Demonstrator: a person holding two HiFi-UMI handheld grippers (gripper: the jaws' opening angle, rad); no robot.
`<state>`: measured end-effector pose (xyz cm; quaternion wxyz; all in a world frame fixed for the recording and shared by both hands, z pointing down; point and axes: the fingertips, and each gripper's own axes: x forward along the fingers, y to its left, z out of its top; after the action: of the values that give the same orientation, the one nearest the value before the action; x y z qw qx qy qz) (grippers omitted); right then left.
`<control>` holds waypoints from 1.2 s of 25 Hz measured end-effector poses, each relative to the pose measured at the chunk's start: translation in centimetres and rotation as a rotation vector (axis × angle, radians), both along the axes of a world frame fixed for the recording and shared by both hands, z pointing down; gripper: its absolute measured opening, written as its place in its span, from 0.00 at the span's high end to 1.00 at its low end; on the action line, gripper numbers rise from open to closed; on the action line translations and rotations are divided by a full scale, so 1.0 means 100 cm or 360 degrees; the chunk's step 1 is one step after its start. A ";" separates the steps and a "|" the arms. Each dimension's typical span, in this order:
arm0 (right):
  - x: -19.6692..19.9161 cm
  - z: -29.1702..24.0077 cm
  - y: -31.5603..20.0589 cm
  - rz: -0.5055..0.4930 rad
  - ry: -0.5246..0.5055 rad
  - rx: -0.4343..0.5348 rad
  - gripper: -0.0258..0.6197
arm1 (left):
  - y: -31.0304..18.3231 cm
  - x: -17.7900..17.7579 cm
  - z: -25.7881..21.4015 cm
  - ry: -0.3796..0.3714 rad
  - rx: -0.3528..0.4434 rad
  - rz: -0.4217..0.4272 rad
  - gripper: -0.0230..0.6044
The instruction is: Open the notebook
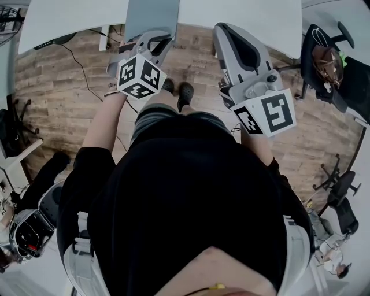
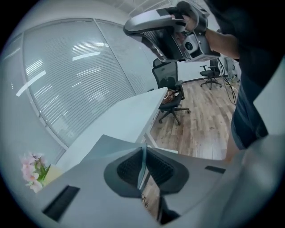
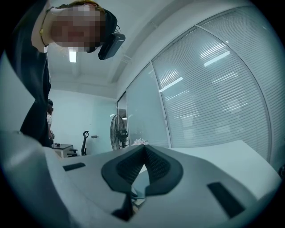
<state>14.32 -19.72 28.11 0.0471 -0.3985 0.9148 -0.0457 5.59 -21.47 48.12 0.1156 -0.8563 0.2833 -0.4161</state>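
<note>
Head view shows one grey notebook (image 1: 151,16) lying at the near edge of the one white desk (image 1: 248,16), straight ahead of us and slightly to the left. Our left gripper (image 1: 161,40) reaches its near edge. In the left gripper view its pads are clenched on a thin pale edge, which we take to be the notebook's cover. Our right gripper (image 3: 144,150) hovers to the right of the notebook; its jaws are pressed together with nothing between them.

We judge the task barely begun: the cover is gripped, but we cannot tell whether it has lifted at all, so swinging it up and back is left to do.

We count two grippers, one notebook, one desk, two office chairs (image 2: 170,91) in the left gripper view, and one pink flower bunch (image 2: 32,168) at far left.
</note>
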 end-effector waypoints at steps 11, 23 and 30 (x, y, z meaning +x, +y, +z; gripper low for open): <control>0.000 -0.008 0.004 -0.0027 -0.0007 0.0028 0.95 | -0.004 -0.003 -0.019 0.0186 -0.0021 -0.0115 0.90; -0.016 -0.023 -0.003 -0.0036 -0.0006 0.0080 0.95 | -0.009 -0.018 -0.063 0.0555 -0.0036 -0.0281 0.91; -0.041 -0.025 -0.003 -0.0064 -0.0013 0.0085 0.95 | -0.010 -0.038 -0.088 0.0811 -0.0073 -0.0363 0.91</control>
<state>10.21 -20.06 25.66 0.0605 -0.3785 0.9233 -0.0238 1.83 -22.50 39.35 -0.0262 -0.8983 0.3883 -0.2038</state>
